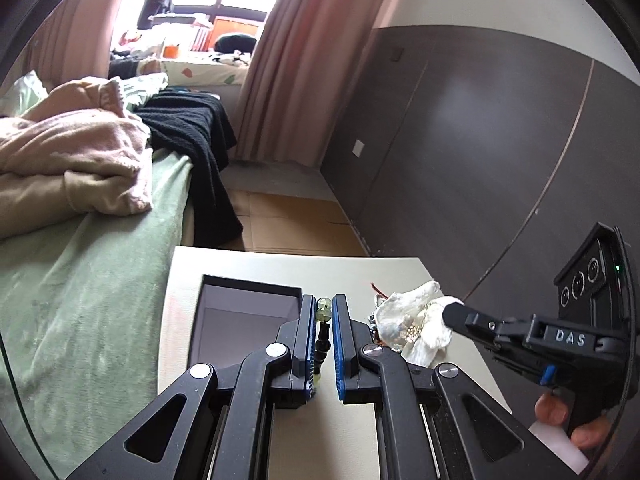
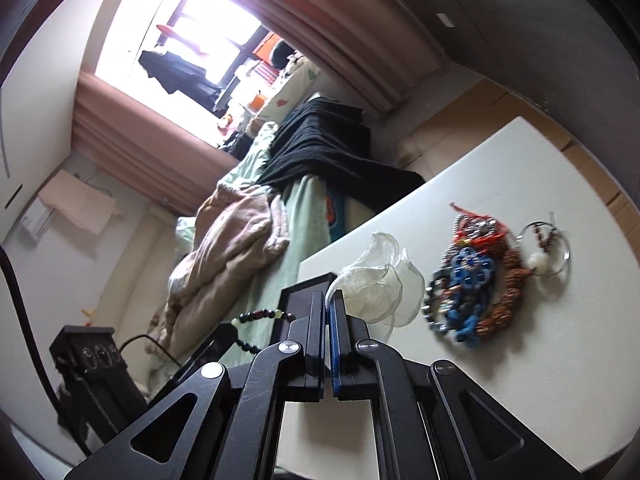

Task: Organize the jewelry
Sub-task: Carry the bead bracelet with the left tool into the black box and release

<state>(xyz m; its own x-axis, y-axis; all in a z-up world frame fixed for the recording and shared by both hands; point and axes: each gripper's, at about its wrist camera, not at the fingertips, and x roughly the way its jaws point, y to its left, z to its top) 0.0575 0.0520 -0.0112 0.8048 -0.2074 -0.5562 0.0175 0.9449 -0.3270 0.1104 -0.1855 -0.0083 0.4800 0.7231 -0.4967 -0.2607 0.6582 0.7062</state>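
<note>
My left gripper (image 1: pixel 323 304) is shut on a bead bracelet (image 1: pixel 322 336) of black and pale green beads, held over the white table next to the open black box (image 1: pixel 244 320). The bracelet also shows in the right wrist view (image 2: pixel 256 316) hanging beside the box (image 2: pixel 298 300). My right gripper (image 2: pixel 329 300) is shut on a white sheer flower ornament (image 2: pixel 376 284); in the left wrist view its fingertip (image 1: pixel 452 314) sits on that flower (image 1: pixel 416 324). A pile of jewelry (image 2: pixel 468 280) with blue, red and brown pieces lies on the table to the right.
A wire hoop ornament with a white ball (image 2: pixel 546 250) lies past the jewelry pile. The white table (image 2: pixel 500 168) stands beside a bed with green sheet (image 1: pixel 80 300), pink blanket (image 1: pixel 68 152) and black garment (image 1: pixel 192 136). A dark wall panel (image 1: pixel 460 140) is behind the table.
</note>
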